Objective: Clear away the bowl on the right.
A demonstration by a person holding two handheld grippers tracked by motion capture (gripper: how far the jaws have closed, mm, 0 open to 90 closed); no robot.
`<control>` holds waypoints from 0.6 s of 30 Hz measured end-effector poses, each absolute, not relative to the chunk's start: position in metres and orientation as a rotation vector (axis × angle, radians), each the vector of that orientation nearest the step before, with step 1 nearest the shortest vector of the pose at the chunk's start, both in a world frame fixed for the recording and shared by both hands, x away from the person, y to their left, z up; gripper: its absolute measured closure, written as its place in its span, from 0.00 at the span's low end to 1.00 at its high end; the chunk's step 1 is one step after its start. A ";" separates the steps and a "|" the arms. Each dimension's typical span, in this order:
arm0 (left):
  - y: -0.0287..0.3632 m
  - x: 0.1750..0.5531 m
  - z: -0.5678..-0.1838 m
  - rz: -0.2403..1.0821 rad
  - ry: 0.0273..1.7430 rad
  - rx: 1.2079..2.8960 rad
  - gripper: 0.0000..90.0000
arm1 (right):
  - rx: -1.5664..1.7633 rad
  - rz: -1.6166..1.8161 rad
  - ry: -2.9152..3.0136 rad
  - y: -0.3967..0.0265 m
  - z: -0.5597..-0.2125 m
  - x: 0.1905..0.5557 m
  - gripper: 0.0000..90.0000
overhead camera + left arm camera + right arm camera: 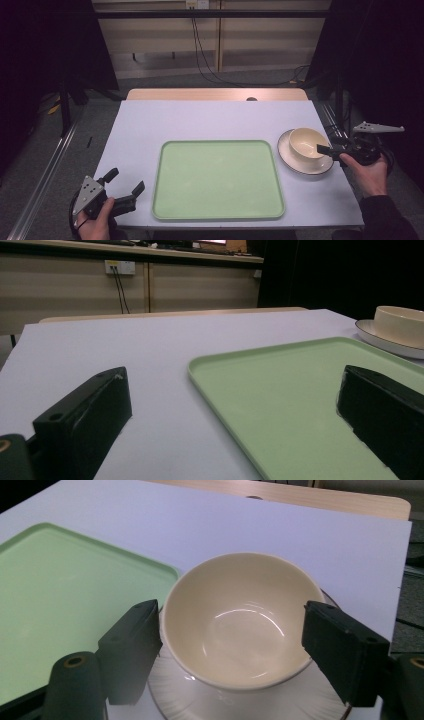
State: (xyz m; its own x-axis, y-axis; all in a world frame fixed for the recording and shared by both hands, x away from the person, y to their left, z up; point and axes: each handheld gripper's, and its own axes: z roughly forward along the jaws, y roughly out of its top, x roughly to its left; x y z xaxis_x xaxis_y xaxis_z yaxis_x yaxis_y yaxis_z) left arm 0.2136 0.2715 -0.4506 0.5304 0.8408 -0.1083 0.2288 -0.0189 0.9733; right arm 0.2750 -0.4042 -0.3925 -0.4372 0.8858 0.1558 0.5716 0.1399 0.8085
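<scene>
1. Bowl [306, 142], high view: we see one cream bowl sitting on one pale saucer [295, 162] at the right side of the counter [210, 120], just beside the right edge of one empty green tray [217, 180]. The right claw [325, 148] reaches the bowl's near-right side; from here we cannot tell how its jaws stand. The left claw [125, 184] rests at the counter's front left corner, jaws spread wide and holding nothing.

2. Left gripper view: we look along the wide-open left claw [235, 405], one jaw over the bare counter, the other over the tray [280, 390]. The bowl [400, 325] and saucer [385, 340] stand well apart, at the far right.

3. Right gripper view: the right claw [240, 640] is spread wide with the bowl [240, 625] between its jaws, the left jaw touching or nearly touching the wall, the right jaw a little clear of the rim. We judge the bowl to be glazed ceramic or melamine: stiff, smooth, likely slippery, breakable if ceramic. Its flaring wall could squeeze upward out of a side grip, so we would rather pinch the rim, one jaw inside. The saucer [260, 700] is loose beneath and may shift
</scene>
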 end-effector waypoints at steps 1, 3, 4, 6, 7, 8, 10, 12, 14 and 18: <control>0.271 0.214 -0.451 0.627 0.950 1.550 0.01 | 1.409 1.194 2.067 -0.405 -0.393 0.277 0.26; 0.272 0.214 -0.451 0.627 0.949 1.555 0.01 | 1.416 1.204 2.058 -0.408 -0.394 0.279 0.28; 0.272 0.214 -0.451 0.621 0.948 1.555 0.01 | 1.418 1.198 2.061 -0.409 -0.394 0.282 0.28; 0.272 0.214 -0.451 0.628 0.949 1.555 0.01 | 1.416 1.184 2.070 -0.410 -0.395 0.286 0.30; 0.272 0.214 -0.451 0.627 0.950 1.556 0.01 | 1.417 1.176 2.082 -0.410 -0.395 0.288 0.30; 0.272 0.214 -0.451 0.627 0.950 1.556 0.01 | 1.417 1.176 2.082 -0.410 -0.395 0.288 0.30; 0.272 0.214 -0.451 0.629 0.949 1.557 0.01 | 1.416 1.130 2.093 -0.407 -0.396 0.293 0.28; 0.271 0.214 -0.451 0.623 0.948 1.555 0.01 | 1.435 1.120 2.125 -0.404 -0.398 0.299 0.26; 0.271 0.214 -0.451 0.623 0.947 1.556 0.01 | 1.449 1.056 2.174 -0.400 -0.403 0.305 0.26; 0.271 0.214 -0.451 0.627 0.944 1.563 0.01 | 1.481 1.034 2.182 -0.404 -0.406 0.311 0.28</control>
